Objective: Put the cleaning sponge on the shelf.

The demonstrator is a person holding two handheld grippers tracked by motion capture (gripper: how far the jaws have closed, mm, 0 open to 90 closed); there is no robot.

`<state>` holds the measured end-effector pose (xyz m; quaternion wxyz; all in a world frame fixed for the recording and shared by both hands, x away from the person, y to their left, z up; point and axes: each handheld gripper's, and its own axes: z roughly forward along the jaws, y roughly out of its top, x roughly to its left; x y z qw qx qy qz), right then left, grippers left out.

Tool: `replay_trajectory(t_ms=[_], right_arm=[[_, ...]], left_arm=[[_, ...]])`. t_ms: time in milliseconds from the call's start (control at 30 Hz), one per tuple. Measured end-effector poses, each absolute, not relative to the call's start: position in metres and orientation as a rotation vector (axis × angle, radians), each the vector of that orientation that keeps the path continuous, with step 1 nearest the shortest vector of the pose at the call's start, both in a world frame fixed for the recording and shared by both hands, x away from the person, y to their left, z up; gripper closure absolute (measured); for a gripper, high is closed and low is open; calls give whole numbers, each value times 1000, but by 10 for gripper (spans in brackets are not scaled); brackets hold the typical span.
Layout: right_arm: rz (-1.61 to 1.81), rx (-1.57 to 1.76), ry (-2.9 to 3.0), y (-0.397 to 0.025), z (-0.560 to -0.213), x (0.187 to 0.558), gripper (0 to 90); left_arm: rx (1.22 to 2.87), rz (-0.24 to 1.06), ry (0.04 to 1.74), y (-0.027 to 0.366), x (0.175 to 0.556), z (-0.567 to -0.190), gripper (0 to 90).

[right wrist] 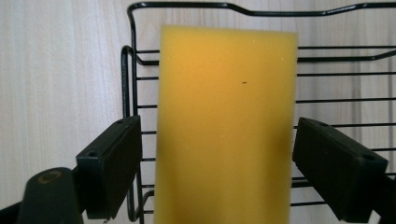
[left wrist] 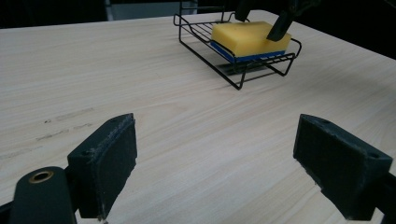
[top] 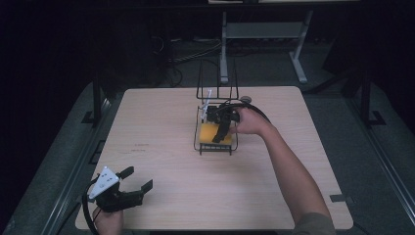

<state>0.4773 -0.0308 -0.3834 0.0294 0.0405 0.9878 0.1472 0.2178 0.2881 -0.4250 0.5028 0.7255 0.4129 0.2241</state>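
L gripper (top: 131,183) sat lower left of the high view, jaws spread, holding nothing, over bare table (top: 161,127). Mid-frame, I had the R gripper (top: 222,128) down over the sponge (top: 211,132) in the wire rack (top: 215,147); jaws apart, straddling the sponge w/o touching. I judged the sponge seated in the rack; either a grasp or a retreat was left. L gripper view showed the sponge's blue underlayer (left wrist: 243,57); R gripper view gave the side gaps.
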Motion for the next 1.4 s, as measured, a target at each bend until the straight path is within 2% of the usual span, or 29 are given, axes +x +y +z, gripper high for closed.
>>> replay_trajectory(t_ms=[1400], right_arm=[[471,53,3027,-32,-376,443,158]], left_arm=[[1741,536,1001,288,217,-425,128]])
